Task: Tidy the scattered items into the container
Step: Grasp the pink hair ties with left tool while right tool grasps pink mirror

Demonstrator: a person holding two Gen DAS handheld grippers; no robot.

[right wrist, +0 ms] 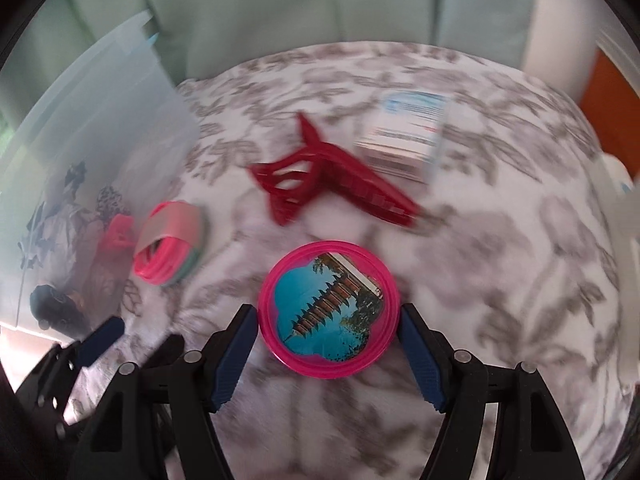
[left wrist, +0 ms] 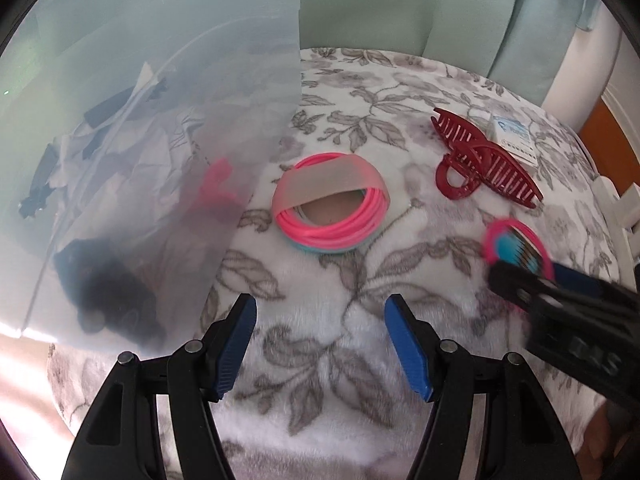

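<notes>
A translucent plastic container (left wrist: 160, 128) stands at the left on a floral blanket and holds several items; it also shows in the right wrist view (right wrist: 92, 152). A bundle of pink bands (left wrist: 332, 204) lies beside it, also seen from the right wrist (right wrist: 168, 244). A dark red claw clip (left wrist: 484, 164) (right wrist: 332, 184) and a small white box (left wrist: 512, 138) (right wrist: 404, 136) lie farther back. My right gripper (right wrist: 326, 336) is shut on a round pink disc with a pagoda picture (right wrist: 330, 312); the disc also shows in the left wrist view (left wrist: 516, 248). My left gripper (left wrist: 320, 344) is open and empty over the blanket.
The floral blanket (left wrist: 320, 360) covers the whole surface. Pale green curtains (left wrist: 440, 12) hang behind. An orange surface (right wrist: 612, 92) shows at the far right beyond the blanket's edge. My left gripper's fingers (right wrist: 100, 336) reach into the right wrist view at lower left.
</notes>
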